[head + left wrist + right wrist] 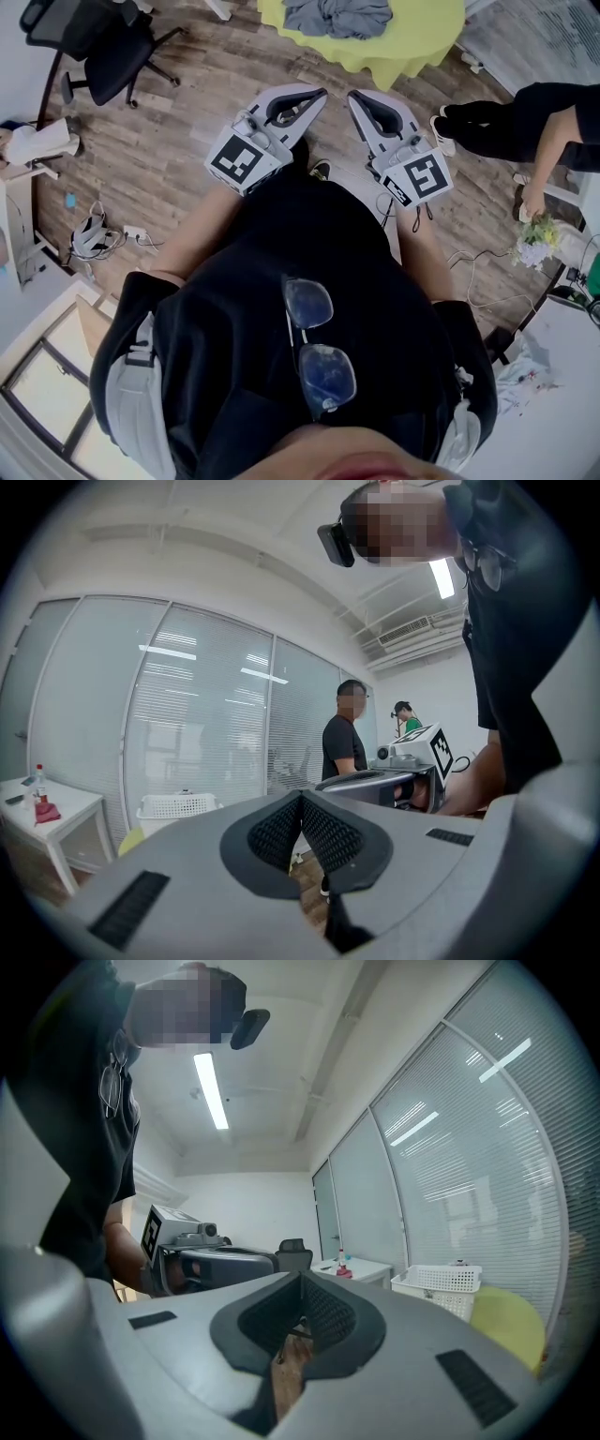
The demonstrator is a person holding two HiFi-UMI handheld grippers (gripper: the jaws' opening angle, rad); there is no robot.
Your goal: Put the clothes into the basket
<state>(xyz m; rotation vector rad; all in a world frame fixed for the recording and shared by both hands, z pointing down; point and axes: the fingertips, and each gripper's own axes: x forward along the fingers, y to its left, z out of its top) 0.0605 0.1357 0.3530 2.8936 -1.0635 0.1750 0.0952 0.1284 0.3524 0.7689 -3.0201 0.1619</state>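
1. A tangle of white cables (94,239) is lying on the wood floor at far left. A foot could be catching it while the load is being carried.
2. The left gripper (314,97) is pointing level, clenched, nothing between its jaws. If it is reaching the pile like that, it will be shoving cloth, not taking it.
3. The crumpled grey clothes (337,17) are lying on the round yellow-draped worktop (412,52), ahead of both grippers and untouched. A deep bite risks pinching the yellow cover too and dragging it off.
4. The right gripper (358,97) is likewise clenched and empty, just beside the left. The two could be knocking together over one garment.
5. The white slotted plastic basket (439,1283) is standing by the glass wall past the yellow edge. A trailing sleeve may be snagging its rim.
6. A person in black (525,122) is crouching at right, near enough to risk a bump.
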